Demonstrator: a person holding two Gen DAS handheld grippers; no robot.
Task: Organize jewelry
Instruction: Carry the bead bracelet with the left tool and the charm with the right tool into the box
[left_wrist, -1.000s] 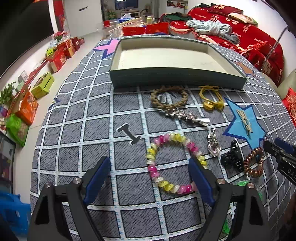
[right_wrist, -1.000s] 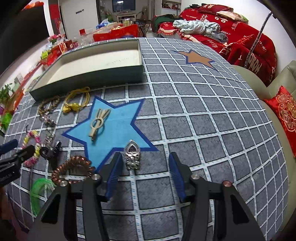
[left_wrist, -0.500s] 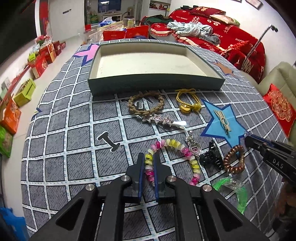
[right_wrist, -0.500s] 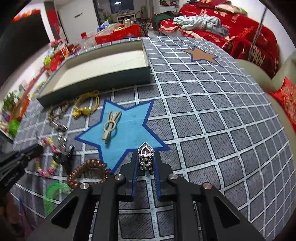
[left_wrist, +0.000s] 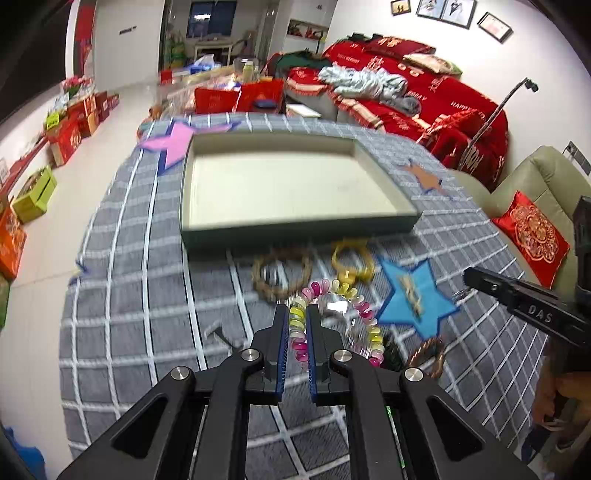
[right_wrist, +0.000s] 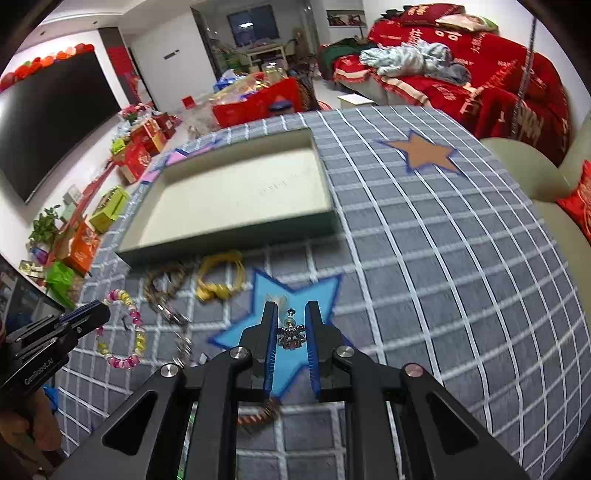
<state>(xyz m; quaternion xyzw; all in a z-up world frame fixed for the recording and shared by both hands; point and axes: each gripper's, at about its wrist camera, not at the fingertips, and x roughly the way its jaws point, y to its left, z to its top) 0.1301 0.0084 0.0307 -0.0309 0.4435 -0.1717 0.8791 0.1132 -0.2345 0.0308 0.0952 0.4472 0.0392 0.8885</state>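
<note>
My left gripper (left_wrist: 296, 314) is shut on the pink and yellow bead bracelet (left_wrist: 365, 312) and holds it lifted above the grey checked cloth. My right gripper (right_wrist: 290, 314) is shut on a small silver charm (right_wrist: 291, 335), raised over the blue star patch (right_wrist: 295, 291). The empty shallow tray (left_wrist: 295, 230) lies beyond both; it also shows in the right wrist view (right_wrist: 229, 242). On the cloth before it lie a braided brown bracelet (left_wrist: 282, 275), a yellow cord band (left_wrist: 351, 264), a wooden clip (left_wrist: 410, 291) and a copper coil tie (left_wrist: 424, 356).
A black claw clip (left_wrist: 391, 356) lies by the copper tie. A silver chain (right_wrist: 173, 317) lies near the brown bracelet. Sofas with red covers (left_wrist: 424, 92) stand behind and right of the table. Boxes (left_wrist: 33, 195) line the floor on the left.
Both grippers closed, the left on the bead bracelet and the right on the silver charm, then lifted them off the cloth and moved toward the tray.
</note>
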